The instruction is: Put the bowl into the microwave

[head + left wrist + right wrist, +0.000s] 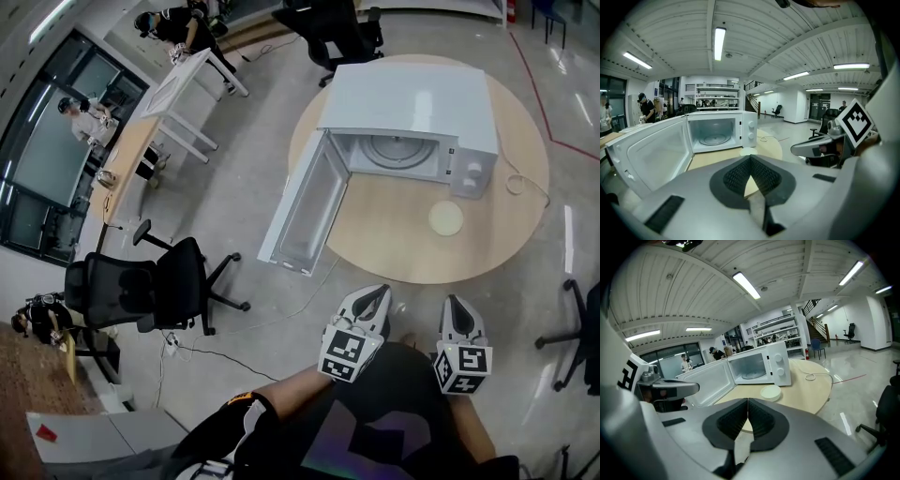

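A pale cream bowl (446, 218) sits on the round wooden table (394, 253), in front of the white microwave (412, 103). The microwave's door (305, 206) hangs wide open to the left and its cavity is empty. Both grippers are held off the table's near edge, over the floor. My left gripper (376, 295) is shut with nothing in it, as is my right gripper (455, 305). The bowl (770, 392) and microwave (761, 364) show ahead in the right gripper view. The left gripper view has the microwave (722, 131) and a sliver of the bowl (749, 151).
A black office chair (150, 286) stands on the floor at the left, another (342, 33) behind the table. A white cable (520, 183) lies on the table's right side. Desks and people are far off at the upper left.
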Demonstrator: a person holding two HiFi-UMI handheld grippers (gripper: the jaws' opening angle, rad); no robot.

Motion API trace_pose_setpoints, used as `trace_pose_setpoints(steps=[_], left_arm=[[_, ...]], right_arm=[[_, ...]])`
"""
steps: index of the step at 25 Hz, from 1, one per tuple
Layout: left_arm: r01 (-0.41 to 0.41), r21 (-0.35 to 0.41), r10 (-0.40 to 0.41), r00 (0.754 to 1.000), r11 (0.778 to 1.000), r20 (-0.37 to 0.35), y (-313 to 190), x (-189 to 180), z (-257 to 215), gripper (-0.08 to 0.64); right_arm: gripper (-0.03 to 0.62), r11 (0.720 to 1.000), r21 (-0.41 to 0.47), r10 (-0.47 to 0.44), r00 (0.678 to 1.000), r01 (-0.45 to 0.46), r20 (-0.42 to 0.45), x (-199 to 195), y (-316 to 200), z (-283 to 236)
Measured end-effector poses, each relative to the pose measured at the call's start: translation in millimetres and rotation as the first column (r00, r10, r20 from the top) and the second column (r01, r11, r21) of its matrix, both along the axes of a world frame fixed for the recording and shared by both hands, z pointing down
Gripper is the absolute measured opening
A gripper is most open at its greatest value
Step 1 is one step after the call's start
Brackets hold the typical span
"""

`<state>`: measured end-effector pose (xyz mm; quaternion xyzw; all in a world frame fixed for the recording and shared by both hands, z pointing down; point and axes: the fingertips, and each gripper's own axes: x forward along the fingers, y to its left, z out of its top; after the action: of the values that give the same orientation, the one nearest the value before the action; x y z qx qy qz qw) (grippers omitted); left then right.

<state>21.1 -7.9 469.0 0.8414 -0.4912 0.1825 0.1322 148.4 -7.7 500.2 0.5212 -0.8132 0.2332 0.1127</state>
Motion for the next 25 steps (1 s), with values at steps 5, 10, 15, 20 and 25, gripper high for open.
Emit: trace_pose_setpoints(steps=[5, 10, 15, 20, 25], left_arm=[[-0.061, 0.0, 0.061, 0.998, 0.998, -0.014, -16, 12, 0, 0.046], [-0.125, 0.0, 0.125, 0.992, 0.992, -0.023, -31, 19, -2, 0.046], [-0.133, -0.013, 0.133, 0.99, 0.991, -0.044, -48, 12, 0, 0.046], [-0.134, -0.029, 0.131, 0.988, 0.991, -0.082, -65, 3, 5, 0.046], [-0.149, -0.041, 0.143, 0.981, 0.988, -0.131, -80, -1, 10, 0.046]], right_arm=[[0.017, 0.998, -0.003, 0.058, 0.998, -0.058, -0.007, 10, -8, -2], [0.015, 0.994, -0.016, 0.104, 0.994, -0.104, -0.017, 12, -16, -3], [0.017, 0.994, -0.027, 0.109, 0.993, -0.11, -0.035, 4, -30, -3], [0.017, 0.993, -0.049, 0.105, 0.992, -0.109, -0.072, -6, -41, 0], [0.015, 0.991, -0.067, 0.11, 0.986, -0.119, -0.124, -11, -50, 0]])
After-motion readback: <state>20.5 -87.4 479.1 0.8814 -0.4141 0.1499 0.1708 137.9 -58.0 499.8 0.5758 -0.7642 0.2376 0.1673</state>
